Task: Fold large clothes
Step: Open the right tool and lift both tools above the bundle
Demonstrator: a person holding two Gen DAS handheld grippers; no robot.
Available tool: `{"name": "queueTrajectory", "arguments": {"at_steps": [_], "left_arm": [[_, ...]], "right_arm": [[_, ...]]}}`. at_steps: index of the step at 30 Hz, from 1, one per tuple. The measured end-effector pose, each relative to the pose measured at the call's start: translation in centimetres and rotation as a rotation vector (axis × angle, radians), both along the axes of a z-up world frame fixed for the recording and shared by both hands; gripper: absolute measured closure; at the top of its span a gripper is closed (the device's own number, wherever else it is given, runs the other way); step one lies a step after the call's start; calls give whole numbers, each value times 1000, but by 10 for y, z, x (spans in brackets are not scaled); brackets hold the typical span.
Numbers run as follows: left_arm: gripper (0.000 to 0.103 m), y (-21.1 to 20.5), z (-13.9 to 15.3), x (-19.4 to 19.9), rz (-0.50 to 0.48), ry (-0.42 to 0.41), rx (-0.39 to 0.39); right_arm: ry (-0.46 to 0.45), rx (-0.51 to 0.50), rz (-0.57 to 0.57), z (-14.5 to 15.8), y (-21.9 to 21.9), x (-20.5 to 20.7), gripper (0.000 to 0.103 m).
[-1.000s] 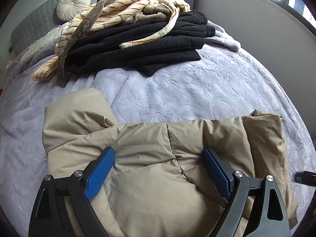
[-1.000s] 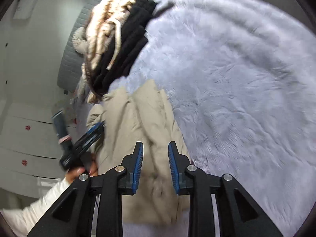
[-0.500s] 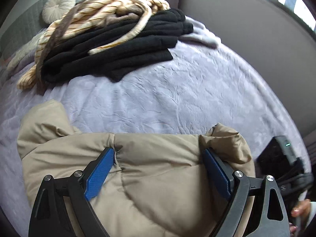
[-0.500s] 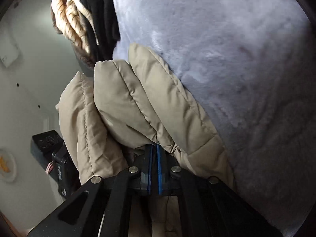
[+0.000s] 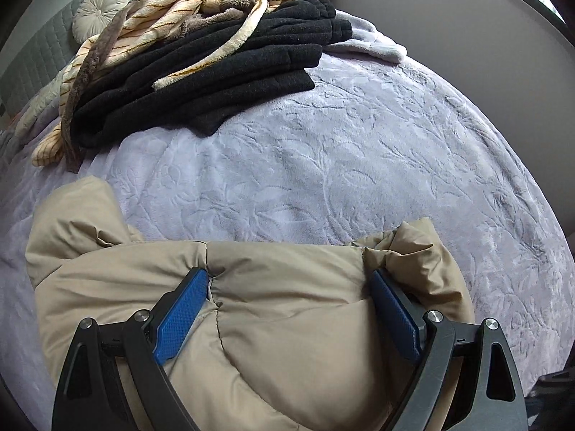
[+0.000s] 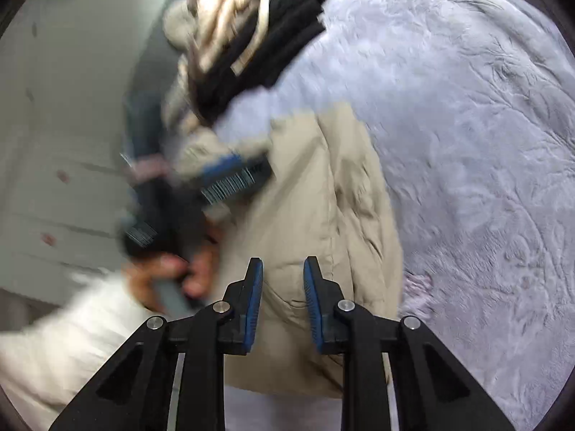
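A beige puffer jacket (image 5: 280,323) lies on a bed (image 5: 359,151) covered with a pale lilac plush blanket embossed with a leaf pattern. The jacket is quilted into soft, puffy panels with stitched seams, and it is bunched into a thick bundle at the near edge of the bed. In the left wrist view, the left tool (image 5: 289,305) has its blue, textured pads spread wide around a fat fold of the jacket, both pads pressed into the padding, so it grips the bundle. A sleeve or flap of the jacket sticks out to the left. Farther back on the bed sits a pile of folded black fleece clothing (image 5: 215,72), and draped over it is a cream robe (image 5: 187,10) with thin brown stripes and a trailing belt. A round, pleated white cushion (image 5: 100,10) leans on a grey quilted headboard (image 5: 32,72) behind them. In the right wrist view, the right tool (image 6: 283,287) hovers above the jacket with its pads a narrow gap apart and nothing between them; its jaws have just been opening. That view is smeared by motion blur: to the left, a hand (image 6: 165,276) in a white sleeve holds the other tool, hard to make out. The jacket's near end is cut off by the picture's edge.
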State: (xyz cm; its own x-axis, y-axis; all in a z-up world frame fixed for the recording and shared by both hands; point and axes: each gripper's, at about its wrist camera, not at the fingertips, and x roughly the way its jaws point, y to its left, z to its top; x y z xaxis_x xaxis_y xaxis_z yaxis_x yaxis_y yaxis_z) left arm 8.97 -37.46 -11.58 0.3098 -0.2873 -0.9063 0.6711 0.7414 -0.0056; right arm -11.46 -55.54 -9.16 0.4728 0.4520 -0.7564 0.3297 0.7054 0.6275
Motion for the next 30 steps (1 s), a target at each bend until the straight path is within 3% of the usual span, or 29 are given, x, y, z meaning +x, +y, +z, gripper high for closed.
{"name": "queueTrajectory", "arguments": {"at_steps": [2,4,6,9,12,18,22,28,30], "left_arm": [[12,1,3,-1,-3,3,1],[12,4,9,-3,-1,13,-10],[12,9,21,-4,7,29,-19],[12,29,45,-8,26,38,-40],[12,58,65,-16,54,23,-47],[12,122,85,-37,155,24,1],[12,154,85,-49,237,54,20],[12,185,77,-60,323,122,10],[3,193,73,-63,344,139,1]], "right_arm": [[57,-9,-65,-23,1,-6,94],[77,-9,-97,-37,-2,-12,96],[143,-72,-111,-50,-3,-12,96],[158,-42,-112,-53,-4,-18,96],[156,-97,-63,-49,4,-25,96],[178,-127,-44,-51,11,-25,96],[181,-163,-50,-26,18,-13,91],[99,-191,-69,23,13,-32,91],[101,-200,-47,28,14,-34,91]]}}
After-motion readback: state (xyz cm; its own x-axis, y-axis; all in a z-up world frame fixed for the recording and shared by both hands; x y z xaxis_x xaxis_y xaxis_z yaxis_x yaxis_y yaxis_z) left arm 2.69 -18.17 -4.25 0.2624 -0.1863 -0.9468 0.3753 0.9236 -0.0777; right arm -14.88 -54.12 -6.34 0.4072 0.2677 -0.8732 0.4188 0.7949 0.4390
